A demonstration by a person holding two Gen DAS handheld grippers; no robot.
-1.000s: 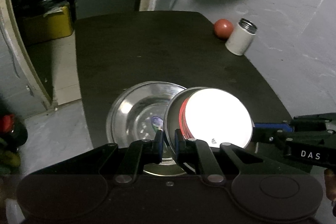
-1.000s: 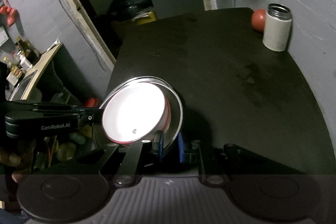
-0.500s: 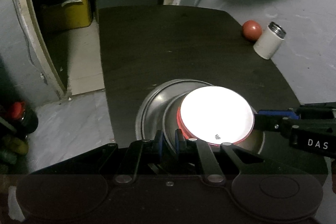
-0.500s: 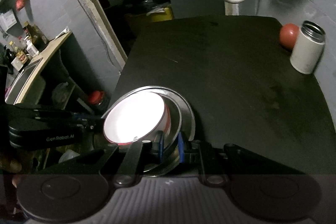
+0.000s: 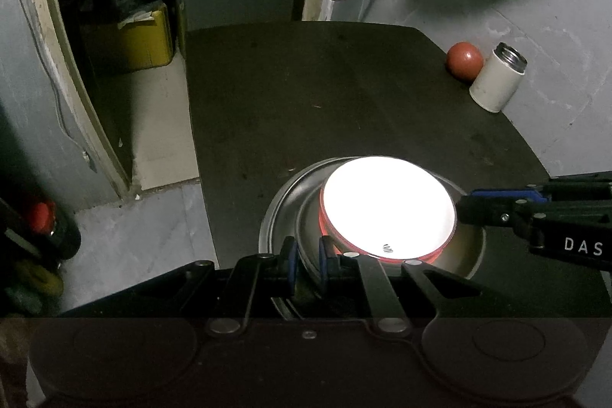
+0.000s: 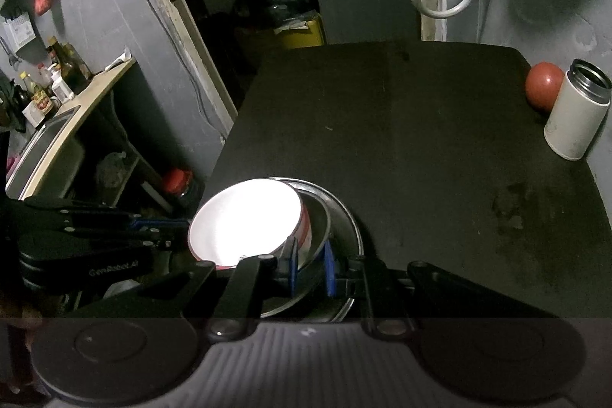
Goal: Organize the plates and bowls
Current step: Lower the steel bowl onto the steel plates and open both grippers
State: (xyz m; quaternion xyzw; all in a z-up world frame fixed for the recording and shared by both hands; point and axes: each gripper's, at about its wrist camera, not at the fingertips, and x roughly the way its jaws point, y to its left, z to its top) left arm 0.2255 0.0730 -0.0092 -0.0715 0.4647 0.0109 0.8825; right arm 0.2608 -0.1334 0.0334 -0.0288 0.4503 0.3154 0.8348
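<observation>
A red bowl with a bright white inside point(image 5: 388, 207) sits in a steel bowl point(image 5: 310, 243), which rests in a larger steel plate point(image 5: 277, 213) on the black table point(image 5: 344, 94). My left gripper point(image 5: 306, 260) is shut on the steel bowl's near rim. My right gripper point(image 6: 310, 264) is shut on the steel bowl's rim point(image 6: 319, 232) at the other side; its fingers point(image 5: 493, 211) show at the right in the left wrist view. The red bowl point(image 6: 246, 220) and plate point(image 6: 350, 217) also show in the right wrist view.
A red ball point(image 5: 463, 60) and a white steel-rimmed flask point(image 5: 497, 81) stand at the table's far right edge. The table's left edge drops to the floor; a yellow box point(image 5: 130, 41) lies beyond. A counter with bottles point(image 6: 49, 90) is at left.
The steel bowl with the red bowl has come down level into the larger plate, from tilted over it. Both grippers have kept their hold on its rim.
</observation>
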